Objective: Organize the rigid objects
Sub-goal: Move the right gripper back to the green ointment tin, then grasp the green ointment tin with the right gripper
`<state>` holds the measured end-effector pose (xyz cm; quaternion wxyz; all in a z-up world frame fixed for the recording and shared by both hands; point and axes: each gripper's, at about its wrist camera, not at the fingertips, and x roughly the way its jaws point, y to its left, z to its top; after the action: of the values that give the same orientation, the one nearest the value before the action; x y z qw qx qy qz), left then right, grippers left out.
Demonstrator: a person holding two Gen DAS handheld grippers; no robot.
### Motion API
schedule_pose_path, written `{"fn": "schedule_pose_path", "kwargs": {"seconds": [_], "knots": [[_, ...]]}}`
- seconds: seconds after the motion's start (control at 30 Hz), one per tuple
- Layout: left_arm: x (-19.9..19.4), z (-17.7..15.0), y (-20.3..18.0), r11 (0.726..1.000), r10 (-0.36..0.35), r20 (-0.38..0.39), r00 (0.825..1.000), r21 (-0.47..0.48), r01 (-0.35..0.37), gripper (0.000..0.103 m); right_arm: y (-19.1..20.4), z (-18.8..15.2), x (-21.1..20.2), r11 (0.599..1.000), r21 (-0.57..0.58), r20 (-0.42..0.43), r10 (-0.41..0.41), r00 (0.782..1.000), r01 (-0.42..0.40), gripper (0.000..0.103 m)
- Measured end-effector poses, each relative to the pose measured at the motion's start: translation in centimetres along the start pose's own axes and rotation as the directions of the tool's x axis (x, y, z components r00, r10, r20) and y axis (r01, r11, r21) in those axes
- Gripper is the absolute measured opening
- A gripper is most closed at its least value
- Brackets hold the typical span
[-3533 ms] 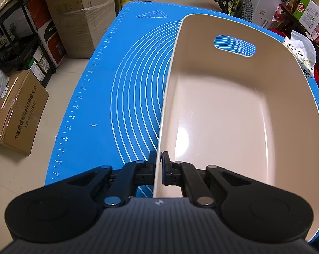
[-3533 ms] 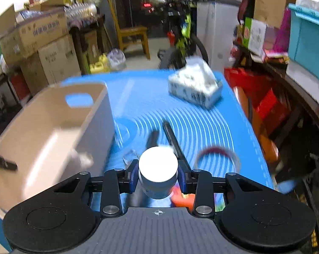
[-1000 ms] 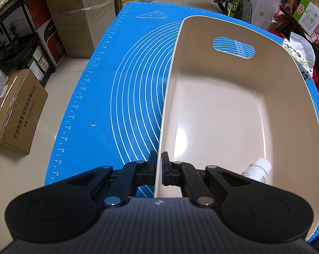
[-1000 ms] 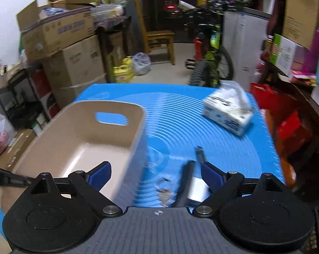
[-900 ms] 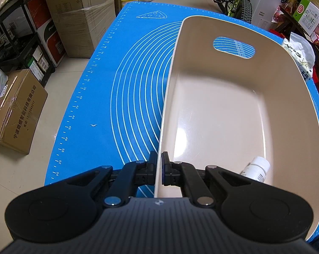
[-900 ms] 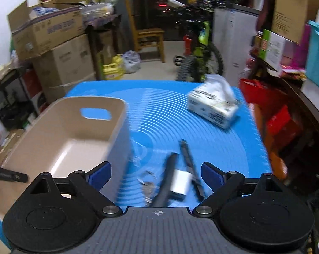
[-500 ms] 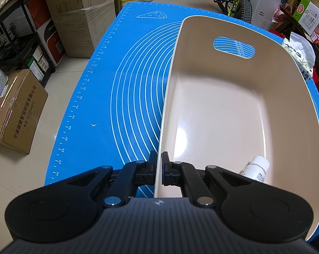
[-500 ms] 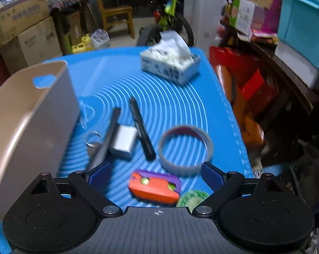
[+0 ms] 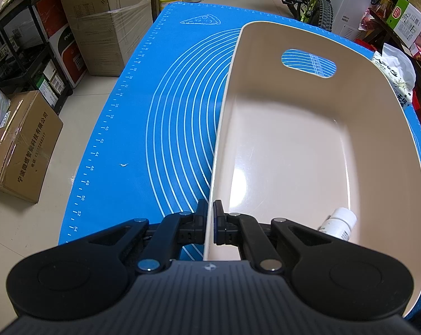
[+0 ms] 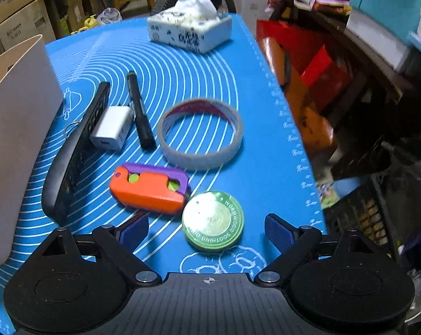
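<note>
My left gripper (image 9: 210, 223) is shut on the near wall of the beige bin (image 9: 383, 117), which stands on the blue mat (image 9: 165, 128). A white bottle (image 9: 339, 223) lies inside at the near right corner. My right gripper (image 10: 207, 229) is open and empty, low over the mat, with a green round tin (image 10: 212, 221) between its fingers. Beyond lie an orange and purple toy (image 10: 149, 184), a grey tape ring (image 10: 200, 133), a black marker (image 10: 139, 109), a white charger (image 10: 111, 128) and a black remote (image 10: 76, 150). The bin's outer wall (image 10: 15, 128) stands at the left.
A tissue box (image 10: 189, 30) sits at the mat's far end. A key ring (image 10: 71, 128) lies by the remote. Cardboard boxes (image 9: 23, 145) stand on the floor left of the table. Shelves and red crates (image 10: 322, 64) crowd the right side past the mat's edge.
The white bottle left my right gripper and now lies in the bin. My right gripper opened, swung right and came down over the loose objects, closer to the green tin. The left gripper has not moved.
</note>
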<state>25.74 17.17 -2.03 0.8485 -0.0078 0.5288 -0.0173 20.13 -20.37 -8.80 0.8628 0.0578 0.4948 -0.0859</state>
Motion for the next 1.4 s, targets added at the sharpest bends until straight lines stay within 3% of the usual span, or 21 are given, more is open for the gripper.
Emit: {"fn": "schedule_pose_path", "kwargs": {"seconds": [0.3,0.67,1.03,1.4], "knots": [[-0.1,0.0,0.0,1.000,-0.003,0.001,1.000,-0.002,0.003,0.005,-0.2,0.0,1.0,0.999,0.023,-0.034,0.036,0.999,-0.035,0.084],[-0.2,0.0,0.0,1.000,-0.003,0.001,1.000,-0.002,0.003,0.005,-0.3,0.0,0.6,1.000,0.027,-0.010,-0.007,1.000,0.007,0.055],[-0.2,0.0,0.0,1.000,-0.003,0.001,1.000,-0.002,0.003,0.005,-0.3,0.0,0.0,0.999,0.029,0.025,-0.043,0.999,0.043,0.055],[-0.2,0.0,0.0,1.000,-0.004,0.001,1.000,-0.002,0.004,0.006,0.0,1.1,-3.0,0.996,0.059,0.145,-0.077,0.986,0.069,0.055]]}}
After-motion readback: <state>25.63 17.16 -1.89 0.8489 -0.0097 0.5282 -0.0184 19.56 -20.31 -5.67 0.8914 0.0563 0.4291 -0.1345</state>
